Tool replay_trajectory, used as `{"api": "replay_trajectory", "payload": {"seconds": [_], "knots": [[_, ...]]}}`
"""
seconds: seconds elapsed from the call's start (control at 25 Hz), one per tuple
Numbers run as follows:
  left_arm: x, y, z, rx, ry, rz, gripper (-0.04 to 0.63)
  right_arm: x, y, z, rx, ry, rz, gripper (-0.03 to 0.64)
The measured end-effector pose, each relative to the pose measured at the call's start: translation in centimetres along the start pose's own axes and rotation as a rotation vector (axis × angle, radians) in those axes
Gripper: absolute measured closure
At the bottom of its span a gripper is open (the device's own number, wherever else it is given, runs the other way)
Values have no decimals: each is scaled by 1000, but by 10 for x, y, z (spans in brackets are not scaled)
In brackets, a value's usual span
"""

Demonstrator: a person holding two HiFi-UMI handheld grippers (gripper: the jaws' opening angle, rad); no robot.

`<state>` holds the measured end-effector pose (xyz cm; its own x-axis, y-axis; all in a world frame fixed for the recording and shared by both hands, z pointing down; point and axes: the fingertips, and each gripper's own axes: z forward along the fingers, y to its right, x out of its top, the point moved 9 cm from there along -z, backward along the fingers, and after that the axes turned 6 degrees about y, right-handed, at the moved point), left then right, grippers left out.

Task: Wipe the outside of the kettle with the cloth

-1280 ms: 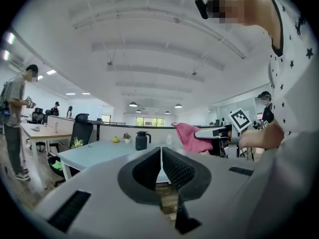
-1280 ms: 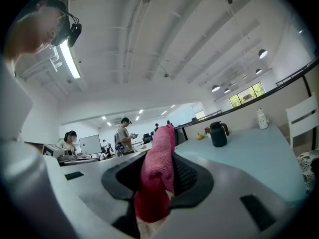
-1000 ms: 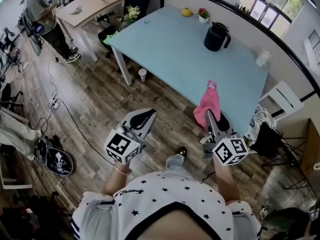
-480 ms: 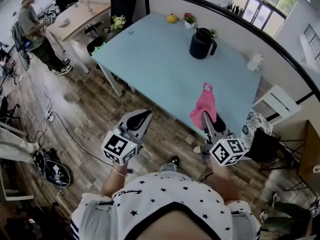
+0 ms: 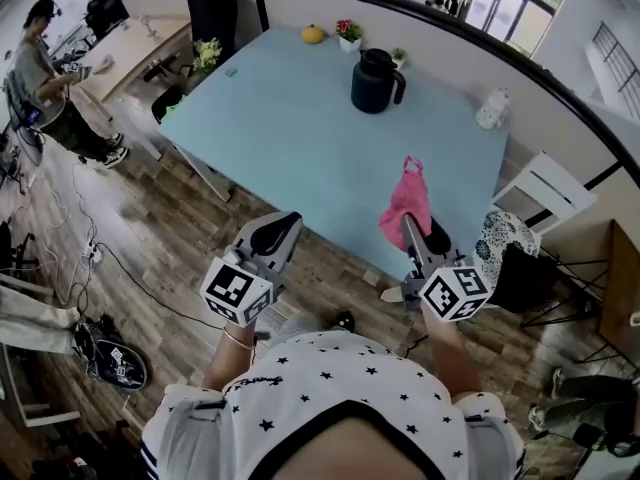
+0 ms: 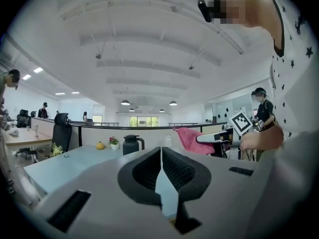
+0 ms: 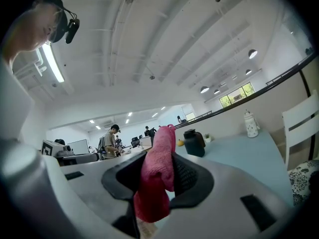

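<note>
Jaws on the right gripper [image 5: 408, 222] are clamped tight on the pink cloth [image 7: 158, 172], which sticks up between them in a bunched roll and pokes out past the tips. Over on the left gripper [image 6: 161, 150] the jaws are pressed together at the tips with nothing between them, just light blue tabletop [image 5: 290, 118] showing through the little gap lower down. Both grippers are held out in front of the person's star-print shirt, side by side but apart, roughly at the near edge of the tabletop with wood floor [image 5: 150, 228] under them. From the head view the cloth sits over that near edge, so it's nowhere close to the kettle [image 5: 374, 68] yet. That one's dark, standing upright way over on the far side of the tabletop, handle pointing right, well apart from both grippers. Near it along the far edge there's a small yellow-orange thing [image 5: 314, 34], a little flower pot [image 5: 350, 34], and off to the right a white jug-looking thing [image 5: 491, 109]. Another person [image 5: 40, 73] is standing by a separate desk at the far left.
</note>
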<state>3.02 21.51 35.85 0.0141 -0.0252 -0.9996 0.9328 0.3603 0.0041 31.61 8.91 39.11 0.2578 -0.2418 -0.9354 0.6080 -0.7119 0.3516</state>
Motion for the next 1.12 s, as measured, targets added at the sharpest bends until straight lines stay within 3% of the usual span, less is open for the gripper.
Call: {"api": "replay_trajectory", "payload": {"seconds": [0.36,0.6,1.12], "knots": [[-9,-34,41,-35,10,-13,563,2,21,23,-52,-9,-22,480],[-7,-88,89,-134,25,-17,563,10,29,65,-141,22,-37,480],[-3,-196,184,-264,27,-32,563,18,49,175,-270,46,-60,480]]}}
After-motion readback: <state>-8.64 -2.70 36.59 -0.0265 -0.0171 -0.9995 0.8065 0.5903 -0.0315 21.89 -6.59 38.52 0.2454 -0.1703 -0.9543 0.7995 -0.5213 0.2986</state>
